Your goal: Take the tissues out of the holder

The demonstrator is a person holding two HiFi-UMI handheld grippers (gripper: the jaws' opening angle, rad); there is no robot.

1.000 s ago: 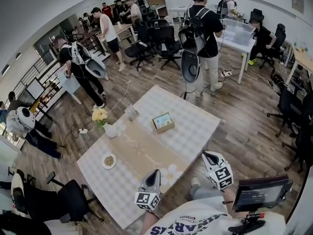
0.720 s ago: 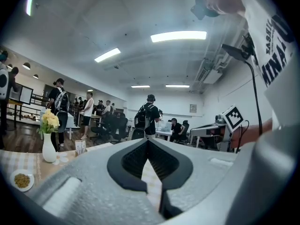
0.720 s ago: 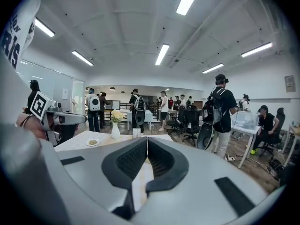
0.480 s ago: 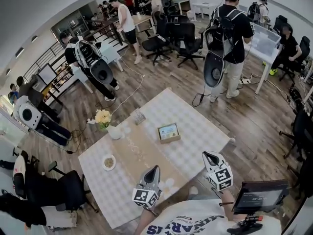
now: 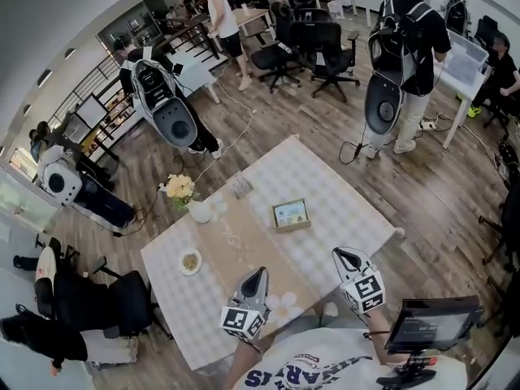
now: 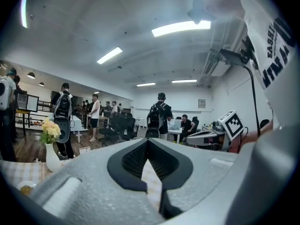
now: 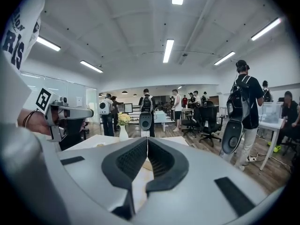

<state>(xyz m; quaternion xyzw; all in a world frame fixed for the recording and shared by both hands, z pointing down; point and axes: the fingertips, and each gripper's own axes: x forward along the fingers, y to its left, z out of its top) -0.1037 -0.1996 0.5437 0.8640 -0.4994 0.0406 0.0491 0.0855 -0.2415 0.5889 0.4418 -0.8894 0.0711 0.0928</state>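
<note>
At table (image 5: 333, 205), left gripper (image 5: 258, 273) and right gripper (image 5: 345, 255) closed, empty

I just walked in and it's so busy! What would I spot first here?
Probably the big checked table in the middle, with yellow flowers at its left edge. Then the grey left tongs and right tongs, both shut, poking over its near side. A person with a backpack stands beyond it.
</note>
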